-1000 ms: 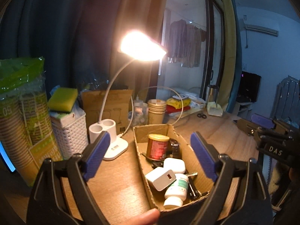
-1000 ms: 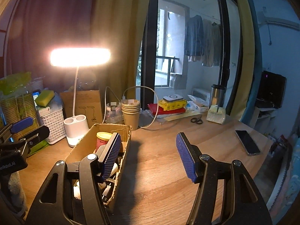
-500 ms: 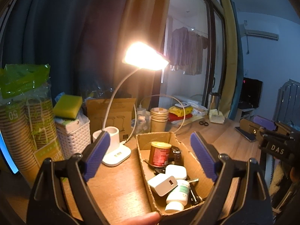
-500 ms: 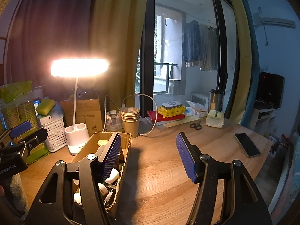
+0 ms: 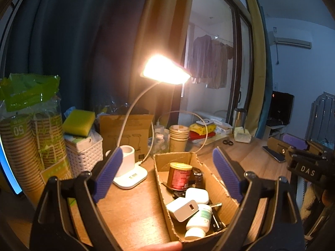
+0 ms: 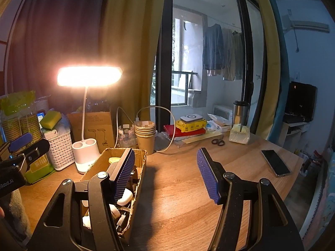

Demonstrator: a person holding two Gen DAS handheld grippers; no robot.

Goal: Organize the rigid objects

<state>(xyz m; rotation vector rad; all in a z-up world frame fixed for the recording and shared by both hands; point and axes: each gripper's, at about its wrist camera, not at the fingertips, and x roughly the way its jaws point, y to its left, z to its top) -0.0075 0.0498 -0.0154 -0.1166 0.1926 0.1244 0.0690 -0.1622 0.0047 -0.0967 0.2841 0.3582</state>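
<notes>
The box (image 5: 188, 190) sits in the lower centre of the left view and already holds a pile of small hard things: a red can (image 5: 179, 175) upright at its far end, a white charger (image 5: 184, 208) and a white bottle (image 5: 199, 222) lying toward the near end, with dark bits between them too small to name. That fits either a box filled by sorting or a box waiting to be emptied; the pictures do not settle which. Both tongs, left (image 5: 165, 177) and right (image 6: 165, 173), gape wide and hold nothing. Outside the box, a phone (image 6: 275, 163) at right and scissors (image 6: 217, 141) lie loose on the table (image 6: 182, 190).
</notes>
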